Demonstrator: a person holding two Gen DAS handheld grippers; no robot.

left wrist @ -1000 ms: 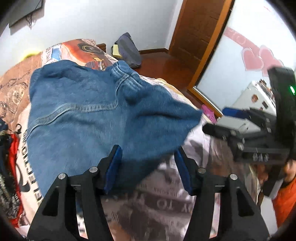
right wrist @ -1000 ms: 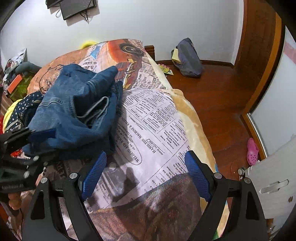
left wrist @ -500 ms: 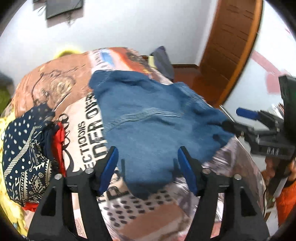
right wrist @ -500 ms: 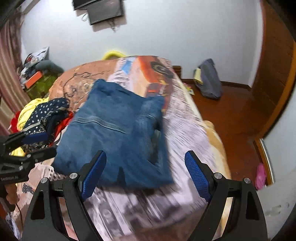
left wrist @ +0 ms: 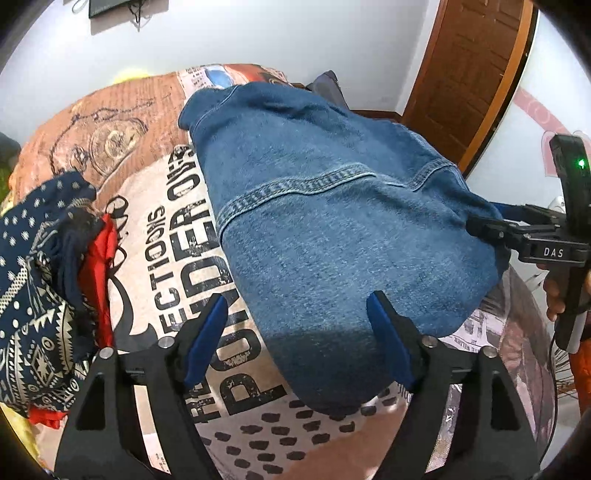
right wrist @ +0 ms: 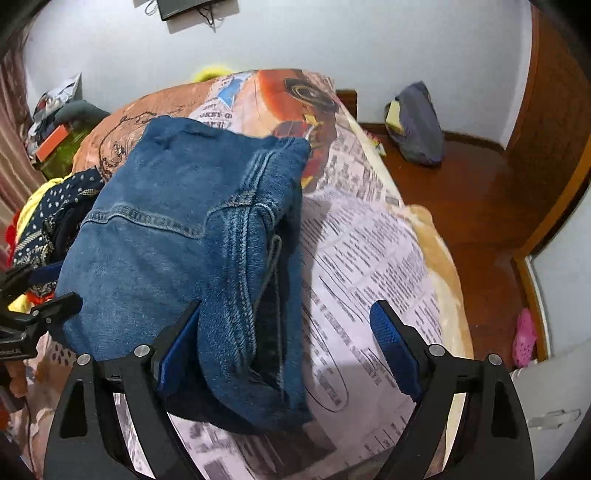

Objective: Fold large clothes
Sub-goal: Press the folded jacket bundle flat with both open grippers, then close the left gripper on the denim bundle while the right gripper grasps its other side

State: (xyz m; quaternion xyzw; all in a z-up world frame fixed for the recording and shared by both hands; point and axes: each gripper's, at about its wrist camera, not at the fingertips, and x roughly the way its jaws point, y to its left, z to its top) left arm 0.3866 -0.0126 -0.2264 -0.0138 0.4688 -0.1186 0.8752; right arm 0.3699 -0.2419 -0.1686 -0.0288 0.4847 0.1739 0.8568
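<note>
A: Left wrist: left gripper (left wrist: 295, 332) jaws just widened, denim off the pads. Jeans (left wrist: 332, 221) now lie folded on the bed (left wrist: 155, 229).
B: Right gripper (right wrist: 284, 343) gapes too, empty. Fold landed; next garment.

White walls (right wrist: 332, 44), wooden floor (right wrist: 472, 199), wooden door (left wrist: 469, 70), wall-mounted screen (right wrist: 192, 7).

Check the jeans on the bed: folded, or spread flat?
Folded. The jeans lie as a compact bundle on the bedspread, with stacked denim layers showing along the right edge and neither tool gripping them.
</note>
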